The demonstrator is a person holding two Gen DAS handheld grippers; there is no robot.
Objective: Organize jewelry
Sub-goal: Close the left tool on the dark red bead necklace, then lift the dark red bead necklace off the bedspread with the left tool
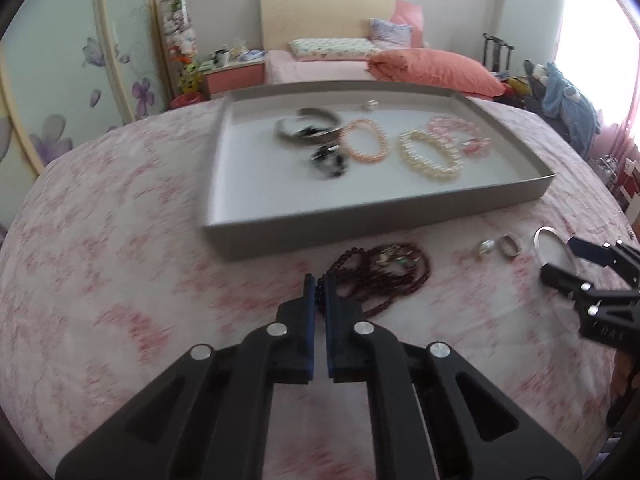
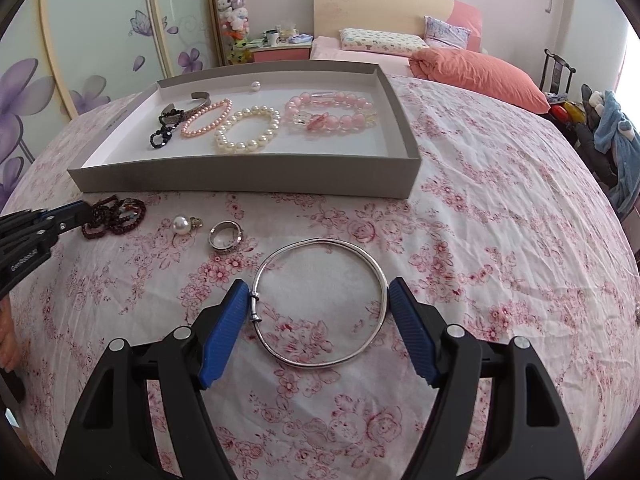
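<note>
A grey tray on the floral tablecloth holds a metal cuff, black beads, a pink bead bracelet, a white pearl bracelet and a pink chunky bracelet. My left gripper is shut on a dark red bead necklace lying just in front of the tray. My right gripper is open, its pads on either side of a thin silver bangle flat on the cloth. A pearl pendant and a silver ring lie between the two grippers.
The table is round, covered with a pink floral cloth. A bed with an orange pillow stands behind it. A wardrobe with flower decals is at the left. Clothes hang on a chair at the right.
</note>
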